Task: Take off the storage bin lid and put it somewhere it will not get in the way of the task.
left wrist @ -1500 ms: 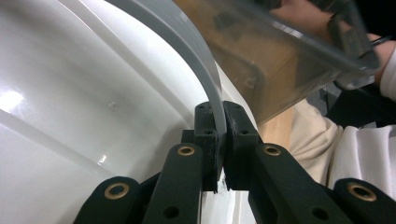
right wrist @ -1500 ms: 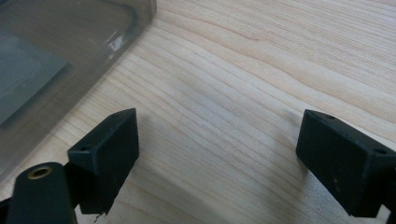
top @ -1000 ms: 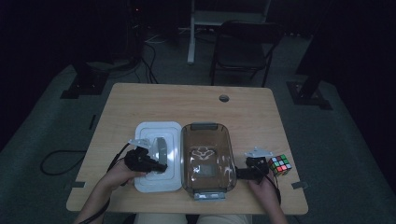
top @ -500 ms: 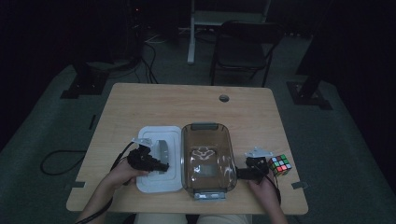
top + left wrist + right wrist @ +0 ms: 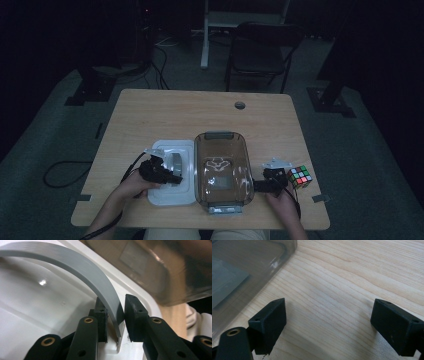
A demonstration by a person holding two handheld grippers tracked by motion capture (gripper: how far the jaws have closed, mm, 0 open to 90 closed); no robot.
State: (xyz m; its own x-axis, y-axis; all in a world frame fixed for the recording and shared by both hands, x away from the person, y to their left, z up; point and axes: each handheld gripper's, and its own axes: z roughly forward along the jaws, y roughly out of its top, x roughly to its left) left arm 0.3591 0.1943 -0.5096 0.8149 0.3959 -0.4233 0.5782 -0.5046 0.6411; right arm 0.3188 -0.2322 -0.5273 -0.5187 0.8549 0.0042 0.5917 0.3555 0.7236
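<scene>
Left tongs (image 5: 115, 315) straddle white lid's (image 5: 37, 315) curved grey handle (image 5: 75, 267).

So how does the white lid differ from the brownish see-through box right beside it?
The white lid is opaque and flat, while the box is tinted, see-through and deeper. The lid carries a curved grey handle that sits between the left gripper's jaws, which have just been opening; the box has grey clips at its ends, and the right gripper is open next to it. Both are rounded rectangles lying side by side on the wooden table.

Dark lab: stand bases (image 5: 89, 89), floor cables (image 5: 161, 75), lone table (image 5: 165, 115).
</scene>
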